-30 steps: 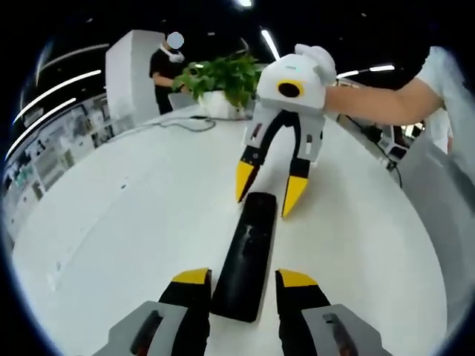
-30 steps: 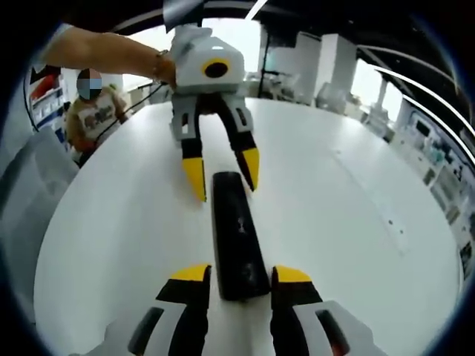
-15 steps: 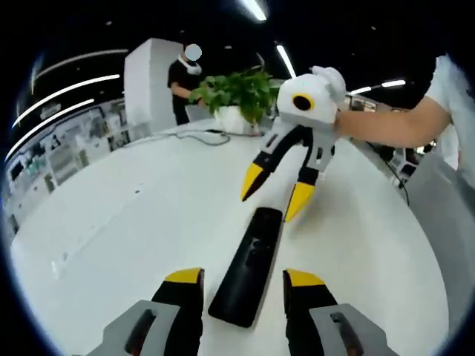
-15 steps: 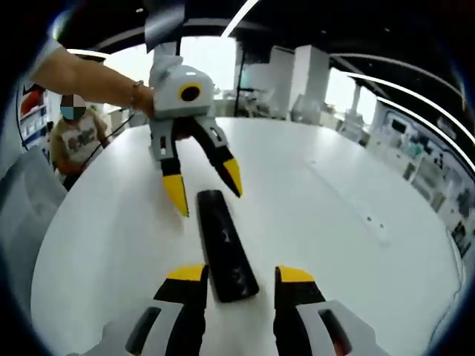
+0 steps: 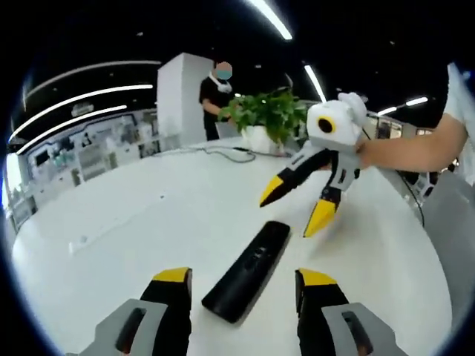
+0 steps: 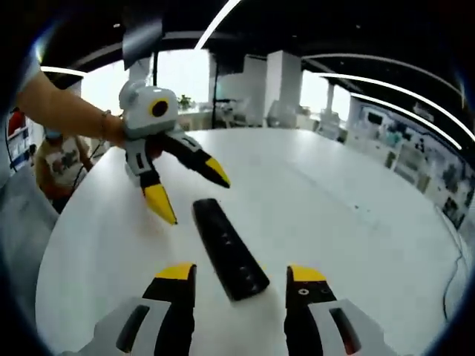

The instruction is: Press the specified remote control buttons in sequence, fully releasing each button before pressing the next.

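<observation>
Left gripper view looks along the left gripper [image 5: 241,285], whose two yellow-tipped jaws stand spread apart with nothing between them except the near end of the remote [image 5: 246,270] lying flat on the white table [image 5: 133,230]. The remote is a long black bar, free of any grip. Past the remote's far end, the right gripper [image 5: 297,208] hangs in the air, its jaws also parted and angled down toward the remote without touching it.

In the right gripper view the remote [image 6: 229,248] lies with its near end between the right gripper's [image 6: 241,276] separated tips, and the left gripper [image 6: 189,189] floats above and just beyond the remote's far end, jaws wide and holding nothing. Small markings that look like buttons run along the remote's top face, but they are too small to tell one from another.

My reading is that this is a gap between presses: both tools are lifted off the remote, so whichever button is next has not been touched. The next move calls for bringing one jaw tip down onto a single button, squarely, while the remote stays put on the table, then lifting fully clear. A potted plant [image 5: 271,119] and a cable [image 5: 226,150] sit well beyond the remote.
</observation>
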Tool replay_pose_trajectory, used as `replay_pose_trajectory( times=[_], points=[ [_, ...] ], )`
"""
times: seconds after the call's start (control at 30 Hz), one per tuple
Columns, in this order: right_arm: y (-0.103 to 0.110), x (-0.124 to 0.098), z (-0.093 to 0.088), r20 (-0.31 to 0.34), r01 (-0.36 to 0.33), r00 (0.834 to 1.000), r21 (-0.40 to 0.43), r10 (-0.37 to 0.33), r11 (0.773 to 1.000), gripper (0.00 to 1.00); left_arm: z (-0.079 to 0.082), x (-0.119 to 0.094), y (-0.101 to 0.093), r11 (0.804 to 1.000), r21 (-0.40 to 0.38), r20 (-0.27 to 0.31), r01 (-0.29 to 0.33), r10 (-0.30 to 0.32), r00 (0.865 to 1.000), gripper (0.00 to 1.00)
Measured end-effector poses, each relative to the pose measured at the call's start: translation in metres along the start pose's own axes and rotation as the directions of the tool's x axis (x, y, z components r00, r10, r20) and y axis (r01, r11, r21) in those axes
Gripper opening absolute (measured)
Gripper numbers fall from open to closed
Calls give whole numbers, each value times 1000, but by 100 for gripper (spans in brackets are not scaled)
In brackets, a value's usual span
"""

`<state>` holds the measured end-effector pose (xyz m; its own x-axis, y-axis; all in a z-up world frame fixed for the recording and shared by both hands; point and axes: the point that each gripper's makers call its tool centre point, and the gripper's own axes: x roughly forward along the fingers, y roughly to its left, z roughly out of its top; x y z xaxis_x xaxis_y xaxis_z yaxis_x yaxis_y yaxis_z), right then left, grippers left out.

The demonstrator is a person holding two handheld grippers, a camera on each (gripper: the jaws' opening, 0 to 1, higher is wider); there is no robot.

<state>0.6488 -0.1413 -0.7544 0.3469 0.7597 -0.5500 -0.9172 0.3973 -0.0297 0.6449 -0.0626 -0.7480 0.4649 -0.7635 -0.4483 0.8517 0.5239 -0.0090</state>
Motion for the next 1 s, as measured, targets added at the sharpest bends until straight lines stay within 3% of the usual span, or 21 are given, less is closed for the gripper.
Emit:
replay_pose_trajectory(
  times=[0.53, 0.7, 0.87, 1.0],
  points=[
    [-1, -18, -9, 0, 93, 996, 87, -93, 992, 45, -12, -19, -11, 994, -69, -3, -88, 88, 996, 56],
    [13, -25, -20, -30, 117, 993, 122, -114, 986, 54, -12, -27, -25, 989, -100, 23, -107, 110, 994, 57],
    [27, -33, -29, -53, 134, 990, 122, -128, 983, 52, -16, -33, -37, 985, -119, 24, -126, 130, 991, 58],
    [35, -38, -33, -65, 148, 988, 126, -141, 981, 53, -21, -40, -41, 974, -153, 13, -167, 171, 985, 64]
  ],
)
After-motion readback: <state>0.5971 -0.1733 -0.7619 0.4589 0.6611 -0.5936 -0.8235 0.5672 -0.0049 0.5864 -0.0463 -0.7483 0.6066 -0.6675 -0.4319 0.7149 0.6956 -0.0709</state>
